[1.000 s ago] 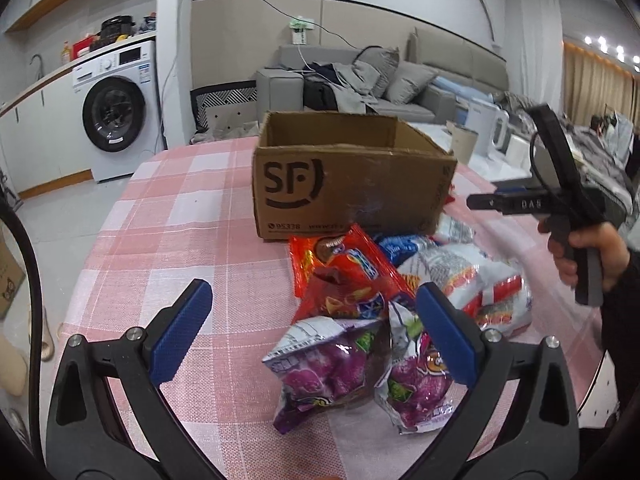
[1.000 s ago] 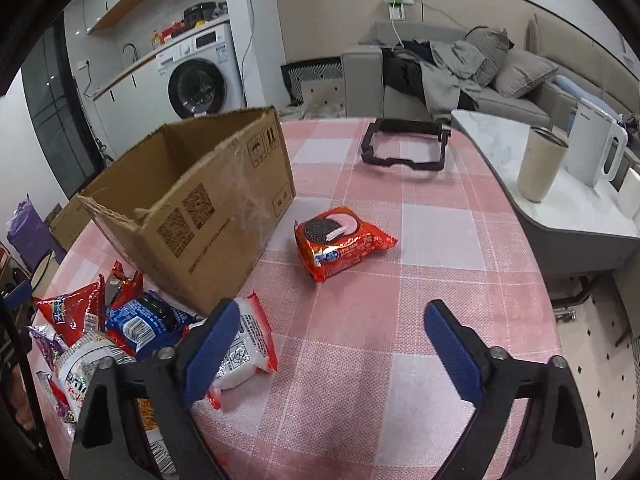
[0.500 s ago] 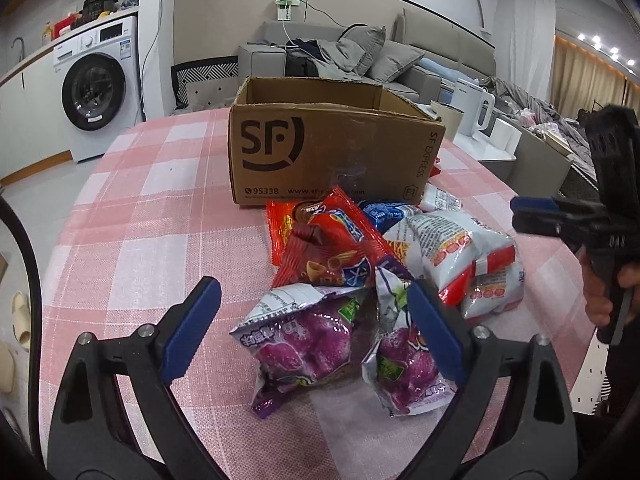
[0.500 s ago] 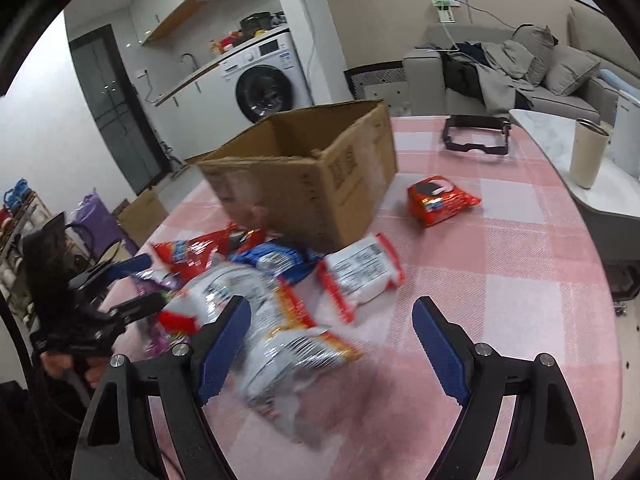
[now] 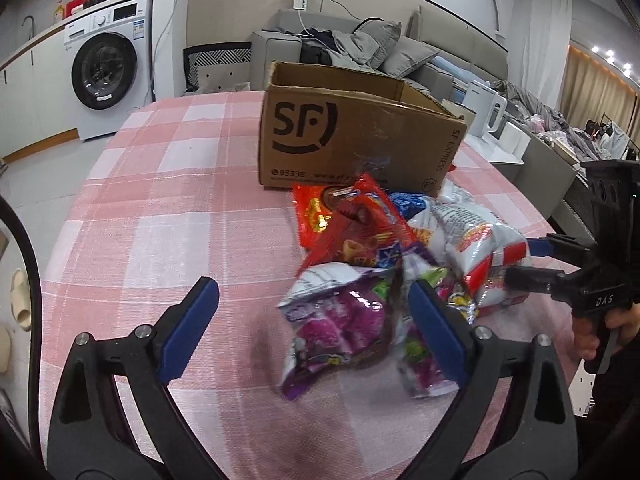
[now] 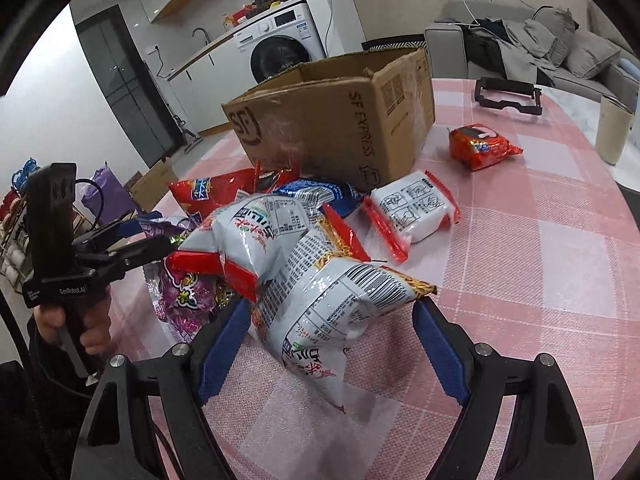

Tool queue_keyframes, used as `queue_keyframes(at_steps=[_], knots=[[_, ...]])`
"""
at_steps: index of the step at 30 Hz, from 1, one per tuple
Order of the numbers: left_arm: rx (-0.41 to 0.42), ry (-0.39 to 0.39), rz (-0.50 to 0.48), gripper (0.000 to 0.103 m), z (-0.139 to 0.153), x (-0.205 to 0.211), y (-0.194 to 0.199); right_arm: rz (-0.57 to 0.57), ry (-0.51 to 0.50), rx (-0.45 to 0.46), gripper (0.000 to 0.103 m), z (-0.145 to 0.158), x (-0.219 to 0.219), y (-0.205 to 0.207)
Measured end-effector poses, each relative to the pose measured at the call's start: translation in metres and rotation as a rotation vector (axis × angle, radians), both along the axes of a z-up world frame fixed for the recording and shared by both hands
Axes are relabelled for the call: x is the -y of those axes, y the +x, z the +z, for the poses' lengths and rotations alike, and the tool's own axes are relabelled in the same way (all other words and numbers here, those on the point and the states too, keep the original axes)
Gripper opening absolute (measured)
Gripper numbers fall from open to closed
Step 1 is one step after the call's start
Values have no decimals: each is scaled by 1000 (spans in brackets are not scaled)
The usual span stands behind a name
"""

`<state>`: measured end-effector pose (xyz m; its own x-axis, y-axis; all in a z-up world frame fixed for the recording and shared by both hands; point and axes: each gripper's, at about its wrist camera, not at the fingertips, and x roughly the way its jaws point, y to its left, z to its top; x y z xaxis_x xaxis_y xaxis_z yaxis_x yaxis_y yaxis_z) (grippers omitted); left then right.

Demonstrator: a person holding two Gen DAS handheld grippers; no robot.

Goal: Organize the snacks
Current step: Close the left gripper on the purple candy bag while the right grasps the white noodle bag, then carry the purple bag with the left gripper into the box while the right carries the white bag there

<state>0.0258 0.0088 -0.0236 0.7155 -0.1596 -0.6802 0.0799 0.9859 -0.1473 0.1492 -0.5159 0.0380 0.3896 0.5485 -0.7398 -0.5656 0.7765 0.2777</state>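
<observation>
both claws spread wide: left claw (image 5: 314, 322) over the purple bag (image 5: 340, 324), right claw (image 6: 332, 338) straddling the white bag (image 6: 320, 304), gripping nothing. snacks heaped on the desk (image 5: 160, 232) beside the box (image 5: 352, 140). slick, puffy film could squirt out when squeezed.

Snack pile (image 5: 384, 264) crowding cardboard box (image 5: 352, 140)

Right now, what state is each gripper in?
Left gripper: open, holding nothing; purple snack bag lies between its fingers.
Right gripper: open, straddling the white snack bag, not gripping it.
</observation>
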Motion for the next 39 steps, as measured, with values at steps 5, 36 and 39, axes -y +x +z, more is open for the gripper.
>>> queue_keyframes(at_steps=[5,36,39], knots=[[-29,-7,14,95,-7,-4,3,-3,11,-13,85,-2,-2,2],[17,-49,-1,42,13,3,-8,-132,94,10,47,2,32,-4],[33,-48,10,42,20,-1,-14,-149,108,21,46,7,39,-4]])
